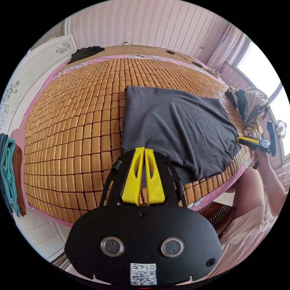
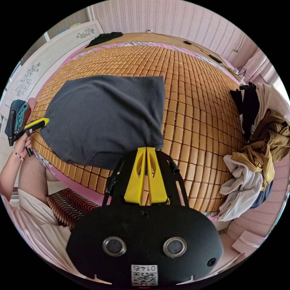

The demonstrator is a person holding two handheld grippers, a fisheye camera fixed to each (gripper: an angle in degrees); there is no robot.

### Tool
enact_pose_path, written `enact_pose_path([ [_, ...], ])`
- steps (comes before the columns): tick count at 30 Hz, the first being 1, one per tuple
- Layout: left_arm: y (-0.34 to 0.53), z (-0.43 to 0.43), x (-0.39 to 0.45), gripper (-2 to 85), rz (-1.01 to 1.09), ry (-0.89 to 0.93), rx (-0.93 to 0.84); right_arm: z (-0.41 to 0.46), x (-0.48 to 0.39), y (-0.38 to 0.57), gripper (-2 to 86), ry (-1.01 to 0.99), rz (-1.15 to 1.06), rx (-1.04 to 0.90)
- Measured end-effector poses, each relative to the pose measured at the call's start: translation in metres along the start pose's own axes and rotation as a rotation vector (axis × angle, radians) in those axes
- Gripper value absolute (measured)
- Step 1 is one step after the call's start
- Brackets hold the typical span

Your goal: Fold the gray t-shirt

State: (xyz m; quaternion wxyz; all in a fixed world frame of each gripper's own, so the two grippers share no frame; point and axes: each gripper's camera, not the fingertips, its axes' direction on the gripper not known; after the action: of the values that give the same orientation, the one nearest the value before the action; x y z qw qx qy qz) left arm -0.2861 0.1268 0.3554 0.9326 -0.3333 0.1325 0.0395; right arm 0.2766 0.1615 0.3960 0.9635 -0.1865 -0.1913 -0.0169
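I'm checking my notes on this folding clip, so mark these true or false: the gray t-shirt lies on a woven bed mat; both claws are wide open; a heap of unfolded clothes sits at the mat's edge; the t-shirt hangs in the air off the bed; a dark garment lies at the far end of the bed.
1. True: the gray t-shirt lies on the woven mat.
2. False: the left claw and right claw both have their jaws together at the shirt's edge.
3. True: a pile of clothes sits there.
4. False: it rests on the mat.
5. True: a dark garment lies there.
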Motion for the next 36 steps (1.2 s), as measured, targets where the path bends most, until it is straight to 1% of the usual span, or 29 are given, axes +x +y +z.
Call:
enact_pose_path([
  [3,-0.003,0.001,-0.004,-1.0,-0.004,0.026,-0.016,0.001,0.0,-0.002,-0.2,0.002,-0.015,-0.014],
  [6,-0.008,-0.004,-0.003,-1.0,-0.001,-0.003,-0.023,-0.005,-0.001,-0.013,0.1,-0.003,-0.03,-0.064],
  [8,-0.009,-0.013,0.003,-1.0,0.02,0.007,0.018,-0.019,0.001,-0.023,0.4,0.0,-0.035,0.003],
  [10,-0.01,-0.023,0.024,-1.0,0.1,0.065,0.055,-0.032,0.009,-0.048,1.5,-0.022,-0.022,0.108],
  [11,-0.011,-0.023,0.031,-1.0,0.125,0.088,0.055,-0.032,0.012,-0.057,1.9,-0.031,-0.017,0.128],
  [13,-0.01,-0.012,0.061,-1.0,0.217,0.195,0.02,-0.019,0.025,-0.1,6.6,-0.056,0.018,0.163],
  [16,-0.007,0.009,0.091,-1.0,0.293,0.227,-0.05,0.006,0.043,-0.152,9.1,-0.067,0.077,0.174],
  [18,-0.006,0.019,0.1,-1.0,0.311,0.228,-0.077,0.025,0.057,-0.176,9.6,-0.127,0.136,0.151],
  [20,-0.006,0.029,0.103,-1.0,0.315,0.206,-0.116,0.048,0.068,-0.193,8.3,-0.216,0.171,0.077],
  [21,-0.005,0.034,0.104,-1.0,0.323,0.196,-0.137,0.061,0.074,-0.2,5.5,-0.278,0.191,0.028],
  [22,-0.005,0.034,0.102,-1.0,0.313,0.213,-0.123,0.063,0.08,-0.202,3.7,-0.312,0.213,0.048],
  [25,-0.007,0.038,0.1,-1.0,0.315,0.237,-0.128,0.06,0.087,-0.206,2.5,-0.247,0.249,0.099],
  [29,-0.008,0.04,0.103,-1.0,0.344,0.229,-0.121,0.066,0.085,-0.209,2.4,-0.262,0.241,0.094],
  [32,-0.009,0.041,0.104,-1.0,0.326,0.239,-0.115,0.05,0.076,-0.202,2.6,-0.215,0.238,0.155],
  [34,-0.01,0.037,0.105,-1.0,0.316,0.242,-0.1,0.032,0.053,-0.189,1.5,-0.14,0.182,0.172],
  [35,-0.01,0.036,0.106,-1.0,0.316,0.245,-0.093,0.027,0.043,-0.183,1.3,-0.131,0.153,0.171],
  [36,-0.011,0.033,0.106,-1.0,0.311,0.245,-0.078,0.019,0.022,-0.169,0.7,-0.126,0.08,0.173],
])
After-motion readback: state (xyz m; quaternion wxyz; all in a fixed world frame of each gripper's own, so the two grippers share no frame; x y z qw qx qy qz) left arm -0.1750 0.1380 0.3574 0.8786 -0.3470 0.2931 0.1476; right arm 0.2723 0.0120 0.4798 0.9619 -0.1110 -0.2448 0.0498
